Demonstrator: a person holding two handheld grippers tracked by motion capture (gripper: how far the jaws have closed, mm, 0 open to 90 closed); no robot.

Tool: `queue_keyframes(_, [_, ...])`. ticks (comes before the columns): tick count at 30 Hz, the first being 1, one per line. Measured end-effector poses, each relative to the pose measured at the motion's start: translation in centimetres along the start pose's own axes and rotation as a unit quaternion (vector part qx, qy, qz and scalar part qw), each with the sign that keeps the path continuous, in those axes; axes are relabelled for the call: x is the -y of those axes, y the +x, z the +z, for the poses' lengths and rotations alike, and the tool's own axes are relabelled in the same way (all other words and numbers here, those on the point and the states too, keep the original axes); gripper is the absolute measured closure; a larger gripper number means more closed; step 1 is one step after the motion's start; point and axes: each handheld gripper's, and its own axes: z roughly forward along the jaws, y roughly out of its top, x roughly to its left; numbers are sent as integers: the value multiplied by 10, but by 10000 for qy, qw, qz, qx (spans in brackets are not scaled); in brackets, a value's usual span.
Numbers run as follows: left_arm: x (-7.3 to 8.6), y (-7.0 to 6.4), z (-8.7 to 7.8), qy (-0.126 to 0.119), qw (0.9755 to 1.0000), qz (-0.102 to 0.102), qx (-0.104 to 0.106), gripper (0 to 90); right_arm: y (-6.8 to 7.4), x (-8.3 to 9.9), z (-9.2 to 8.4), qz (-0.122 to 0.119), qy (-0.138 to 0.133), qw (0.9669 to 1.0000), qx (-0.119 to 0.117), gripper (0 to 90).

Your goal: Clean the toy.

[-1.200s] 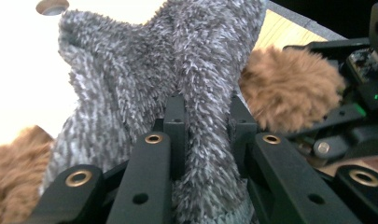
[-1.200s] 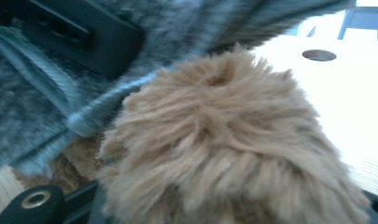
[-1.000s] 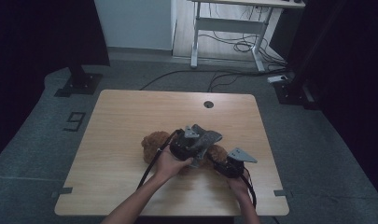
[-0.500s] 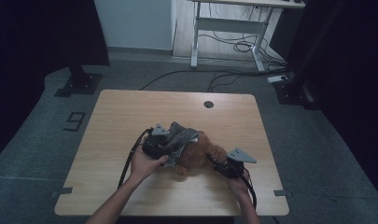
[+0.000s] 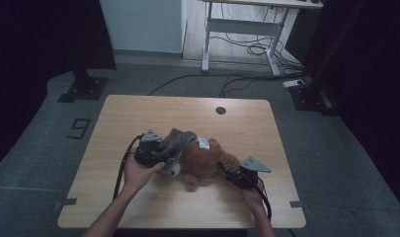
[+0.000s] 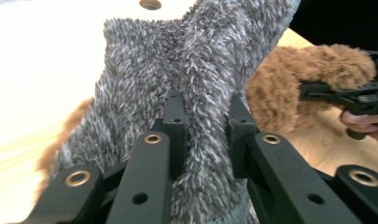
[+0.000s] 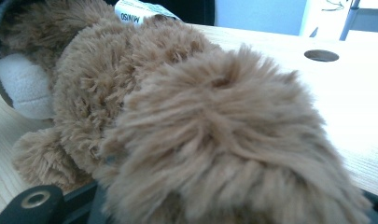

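My left gripper (image 6: 203,135) pinches a fold of the grey fuzzy cloth (image 6: 177,70), drawing it over the brown plush bear (image 5: 207,160) lying mid-table (image 5: 138,113). My right gripper (image 5: 237,177), clamped on the bear's furry end, anchors it against the pull.

I sit at a light wooden table (image 5: 138,118) on grey carpet (image 5: 49,148). Beyond the table a white desk frame (image 5: 239,27) stands over tangled cables (image 5: 247,47), with dark curtains (image 5: 44,34) left of it.
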Motion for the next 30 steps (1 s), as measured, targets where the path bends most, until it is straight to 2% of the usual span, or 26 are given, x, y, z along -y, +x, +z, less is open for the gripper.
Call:
queue_keyframes(3, [3, 9, -9, -42, 9998, -101, -144, 743, 0, 0, 0, -1, -11, 10000, -1, 546])
queue_keyframes(6, [2, 8, -13, -83, 9998, -106, -156, 741, 0, 0, 0, 6, -15, 10000, 3, 546])
queue_keyframes(7, [-3, 2, -14, -115, 9998, -19, -161, 739, 0, 0, 0, 8, -17, 10000, 4, 547])
queue_keyframes(8, [-3, 2, -14, -115, 9998, -19, -161, 738, 0, 0, 0, 8, -17, 10000, 4, 547])
queue_keyframes(10, [-15, -14, -13, -246, 9995, 143, -96, 737, 0, 0, 0, 7, -21, 10000, 8, 547])
queue_keyframes(11, [-15, -14, -13, -246, 9995, 143, -96, 736, 0, 0, 0, 7, -21, 10000, 8, 547])
queue_keyframes(12, [-22, -23, -12, -285, 9993, 243, -40, 736, 0, 0, 1, 18, -25, 10000, 11, 547])
queue_keyframes(13, [-33, -38, -7, -331, 9987, 376, 63, 736, 0, 0, 1, -4, -20, 10000, 10, 547])
queue_keyframes(14, [-33, -38, -7, -331, 9987, 376, 63, 735, 0, 0, 1, -4, -20, 10000, 10, 547])
queue_keyframes(15, [-42, -52, 0, -337, 9980, 499, 169, 735, 0, 0, 0, -17, -21, 10000, 6, 547])
queue_keyframes(17, [-52, -71, 13, -314, 9967, 636, 385, 734, 1, 0, 0, -19, -25, 10000, 6, 547])
queue_keyframes(19, [-57, -86, 28, -222, 9960, 717, 480, 734, 1, 0, 0, -14, -22, 10000, 6, 547])
queue_keyframes(20, [-57, -86, 28, -222, 9960, 717, 480, 733, 1, 0, 0, -14, -22, 10000, 6, 547])
queue_keyframes(21, [-59, -103, 49, -21, 9948, 841, 572, 732, 0, 0, 0, -36, -24, 10000, 12, 547])
queue_keyframes(22, [-59, -110, 58, 63, 9942, 893, 594, 731, 1, 0, 0, -36, -33, 10000, 13, 547])
queue_keyframes(24, [-58, -114, 65, 137, 9936, 933, 618, 731, 1, 0, 0, -37, -27, 10000, 8, 547])
queue_keyframes(25, [-54, -121, 82, 327, 9925, 982, 651, 731, 1, 0, 0, -33, -26, 10000, 7, 547])
queue_keyframes(26, [-52, -123, 89, 422, 9920, 989, 664, 731, 1, 0, 0, -37, -24, 10000, 7, 547])
queue_keyframes(27, [-52, -123, 89, 422, 9920, 989, 664, 732, 1, 0, 0, -30, -21, 10000, 5, 547])
queue_keyframes(28, [-46, -123, 102, 608, 9918, 948, 603, 732, 1, 0, 0, -27, -21, 10000, 5, 547])
queue_keyframes(30, [-40, -120, 110, 696, 9919, 887, 582, 735, 1, 0, 0, -37, -34, 10000, 18, 548])
